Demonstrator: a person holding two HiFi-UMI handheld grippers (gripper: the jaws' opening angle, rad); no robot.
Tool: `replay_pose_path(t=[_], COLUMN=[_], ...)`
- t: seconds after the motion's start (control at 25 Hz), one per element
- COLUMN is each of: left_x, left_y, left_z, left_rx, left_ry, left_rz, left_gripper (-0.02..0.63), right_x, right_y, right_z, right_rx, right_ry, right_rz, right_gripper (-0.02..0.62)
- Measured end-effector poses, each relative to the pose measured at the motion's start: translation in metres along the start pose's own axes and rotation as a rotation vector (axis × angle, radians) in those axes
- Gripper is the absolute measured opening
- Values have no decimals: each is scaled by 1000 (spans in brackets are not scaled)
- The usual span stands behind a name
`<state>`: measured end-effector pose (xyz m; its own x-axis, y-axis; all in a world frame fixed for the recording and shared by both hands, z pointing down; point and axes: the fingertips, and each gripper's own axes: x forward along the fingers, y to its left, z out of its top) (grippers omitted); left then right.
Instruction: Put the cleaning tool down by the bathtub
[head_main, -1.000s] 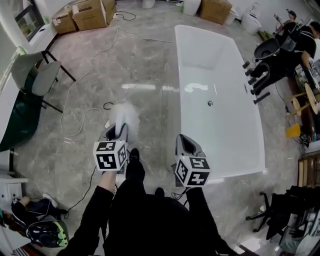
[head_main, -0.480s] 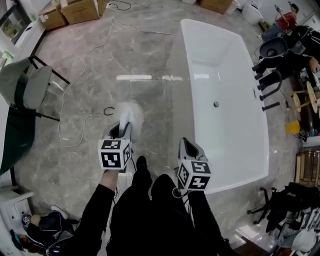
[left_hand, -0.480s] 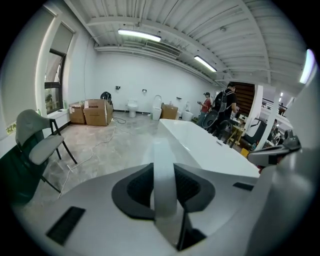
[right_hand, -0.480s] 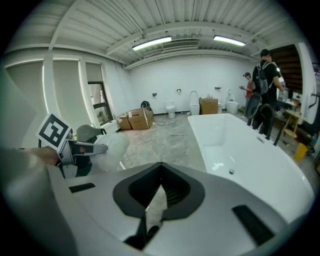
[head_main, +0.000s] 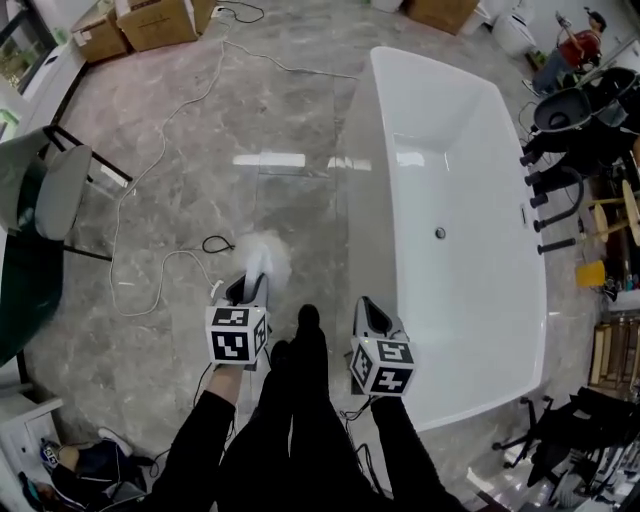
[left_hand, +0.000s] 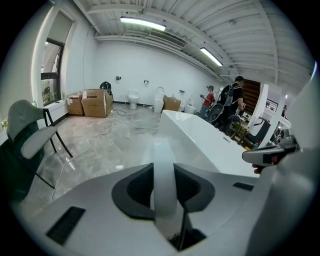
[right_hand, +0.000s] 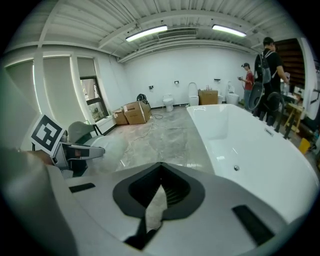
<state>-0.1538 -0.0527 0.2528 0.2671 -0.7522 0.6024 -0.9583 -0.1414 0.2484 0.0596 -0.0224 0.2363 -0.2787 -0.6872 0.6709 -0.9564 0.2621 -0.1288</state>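
The left gripper (left_hand: 164, 176) has its jaws closed on the white handle of the cleaning tool (left_hand: 164, 182), which runs straight out between the dark pads. In the head view the tool's fluffy white head (head_main: 266, 254) sits at 12 o'clock from that gripper, off or at the grey marble floor (head_main: 180, 150); which of the two cannot be told. The head lies near the bathtub's outer wall but apart from it.

The right gripper (right_hand: 159, 192) has its jaws drawn together to a point. A thin pale sliver shows between them, and what it is cannot be made out. In the head view it hangs at 3 o'clock from the left gripper, just beside the near corner of the bathtub (head_main: 450, 150).

A dark shoe (head_main: 308, 320) of the person shows between the two grippers. The white bathtub stretches away from 1 to 2 o'clock, long side toward the person. A white cable (head_main: 160, 270) winds over the floor at 10 o'clock. A grey chair (head_main: 50, 190) stands at 9 o'clock and cardboard boxes (head_main: 160, 20) at 11 o'clock by the far wall. Black tap fittings (head_main: 550, 190) stand at 3 o'clock beyond the tub's far rim.
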Motion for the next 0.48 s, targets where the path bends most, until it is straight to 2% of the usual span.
replay_pose_path(t=[0.24,0.48], left_x=[74,159], left_y=[10,16], left_z=[-21,-58], left_rx=[-10,3], left_ry=[27,44], left_rz=[31,6], left_gripper=[95,95], right_x=[80,162], right_y=[-22,-37], right_z=[-25,-56], right_rx=[0,-26], right_ry=[31,40], right_rz=[23,44], right_gripper=[0,0])
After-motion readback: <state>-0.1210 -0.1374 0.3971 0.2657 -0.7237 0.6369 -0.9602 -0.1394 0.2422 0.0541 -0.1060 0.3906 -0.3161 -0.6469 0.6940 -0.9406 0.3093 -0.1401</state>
